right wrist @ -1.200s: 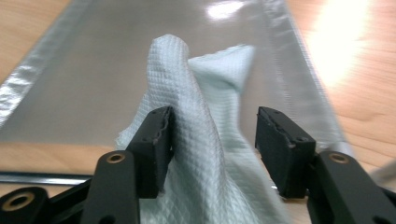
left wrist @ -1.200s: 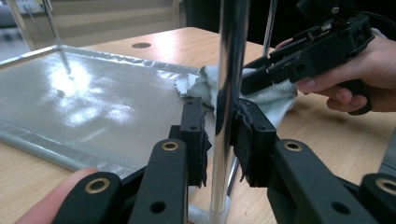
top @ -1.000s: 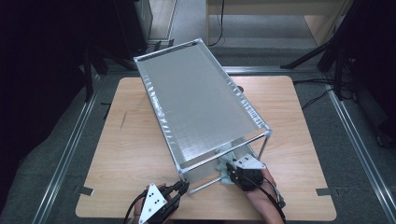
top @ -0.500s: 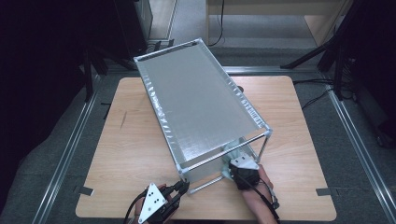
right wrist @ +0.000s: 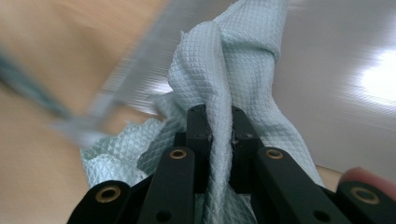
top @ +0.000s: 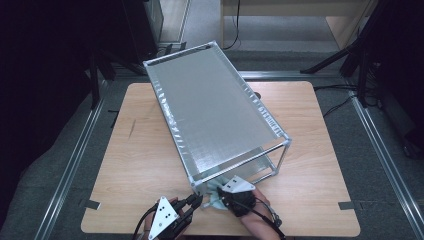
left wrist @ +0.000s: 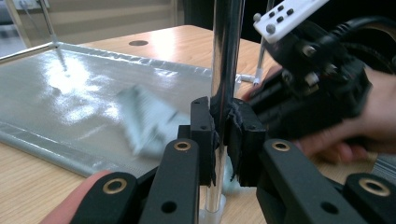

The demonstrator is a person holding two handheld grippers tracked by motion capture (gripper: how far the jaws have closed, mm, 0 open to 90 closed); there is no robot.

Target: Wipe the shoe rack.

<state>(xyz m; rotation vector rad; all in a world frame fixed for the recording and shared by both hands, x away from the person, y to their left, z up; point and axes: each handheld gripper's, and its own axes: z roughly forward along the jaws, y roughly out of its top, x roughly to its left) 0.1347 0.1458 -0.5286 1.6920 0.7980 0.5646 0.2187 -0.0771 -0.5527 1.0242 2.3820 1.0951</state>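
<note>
A pale wooden table (top: 140,165) stands on a dark grey floor, with black gear in the shadows around it. On it rests a 2-tier rack (top: 215,110) of chrome tubes with silvery mesh shelves, set at an angle, its near corner toward the person.

The left gripper (top: 196,200) sits at that near corner. In the left gripper view its jaws are clamped on the rack's upright chrome post (left wrist: 226,56), which rises straight between the 2 pads; the lower shelf (left wrist: 70,98) spreads away beyond and to the left of the jaws, and the post's foot stands on the table just below them.

The right gripper (top: 220,196) lies just right of the left one, its grey plate uppermost, reaching in under the rack's near end. Its jaws have just closed and now pinch a fold of a pale green waffle-weave cloth (right wrist: 233,70); the cloth stands up between the pads and bunches out to their left and below. In the high view the cloth (top: 214,192) shows just ahead of this gripper, at the lower shelf's near edge, close to the gripped post. Beyond the cloth lies the shiny shelf surface; the table to its left is blurred.
</note>
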